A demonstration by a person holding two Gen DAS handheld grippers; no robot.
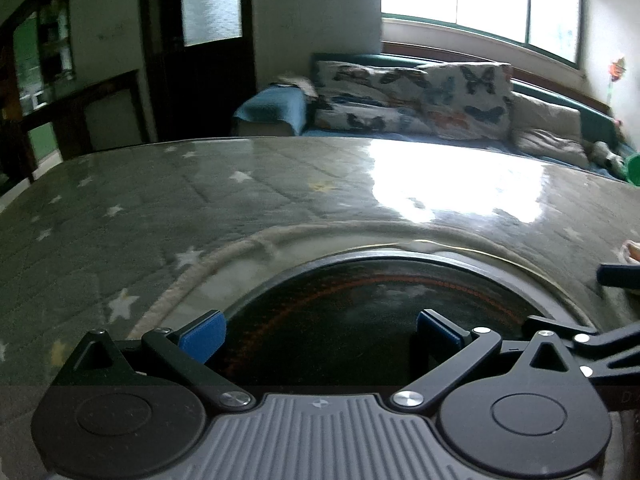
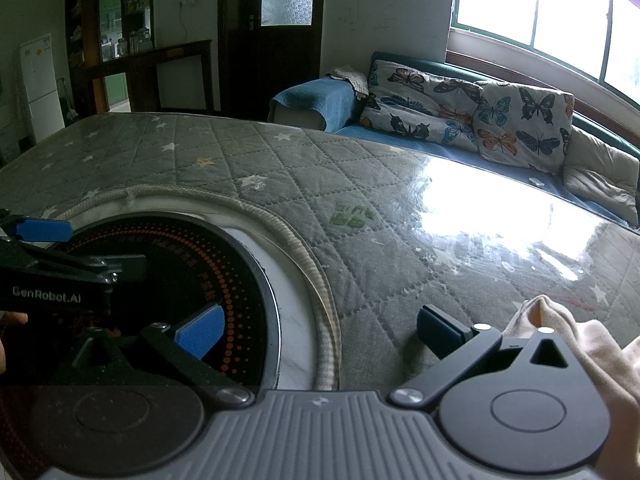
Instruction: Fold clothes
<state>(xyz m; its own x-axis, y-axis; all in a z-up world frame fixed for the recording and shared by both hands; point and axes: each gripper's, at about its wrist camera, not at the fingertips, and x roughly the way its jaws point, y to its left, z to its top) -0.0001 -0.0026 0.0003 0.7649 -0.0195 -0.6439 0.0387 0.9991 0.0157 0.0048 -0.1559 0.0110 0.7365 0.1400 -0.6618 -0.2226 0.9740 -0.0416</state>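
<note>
Beige crumpled cloth [image 2: 560, 332] lies just right of spread right tongs [image 2: 320, 332], left tongs [image 1: 320, 334] also spread, over grey star-quilted glass-topped counter [image 2: 280, 160], butterfly-cushion sofa [image 2: 460, 108] behind.

Glass-topped table [image 2: 400, 184] — grey starred quilt beneath, beige garment [image 2: 568, 332] on it.

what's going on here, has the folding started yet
Not yet, by the look of it. A person holds a gripper in each hand over a table covered in a grey star-print quilted cloth with a round black hotplate set in it. The left gripper and right gripper are both open and empty. A pale beige garment lies bunched on the cloth, just right of the right gripper, untouched.
</note>
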